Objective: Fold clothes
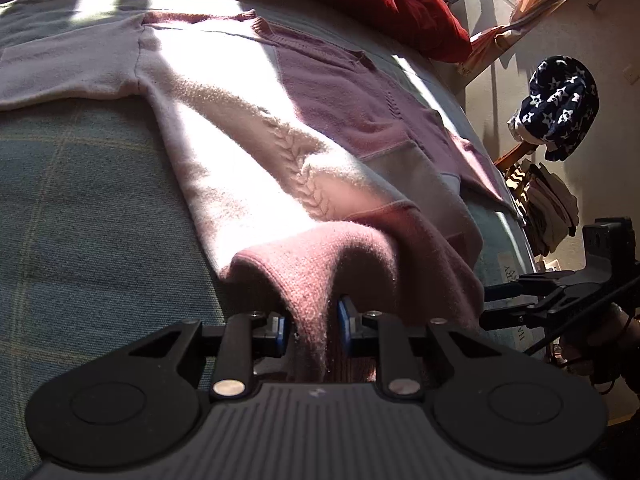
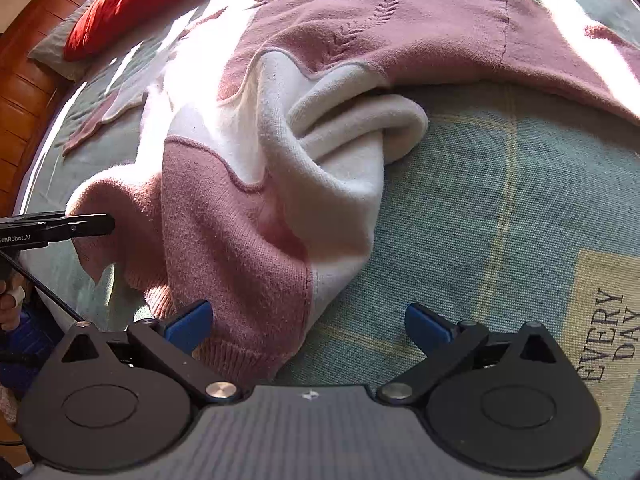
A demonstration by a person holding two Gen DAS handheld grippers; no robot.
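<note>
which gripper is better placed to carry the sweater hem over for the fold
Left. The left gripper is shut on the sweater hem; the right gripper is open, holding nothing.

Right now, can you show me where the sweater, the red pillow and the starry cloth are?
pink and white sweater [image 2: 248, 240], right wrist view, pink lower panel.
red pillow [image 2: 120, 4], right wrist view, its middle.
star-print cloth [image 1: 560, 100], left wrist view, navy middle.

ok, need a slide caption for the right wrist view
Right gripper open over the pink-and-white sweater's hem on the plaid bedspread; left gripper pinches the hem's other corner.
</note>
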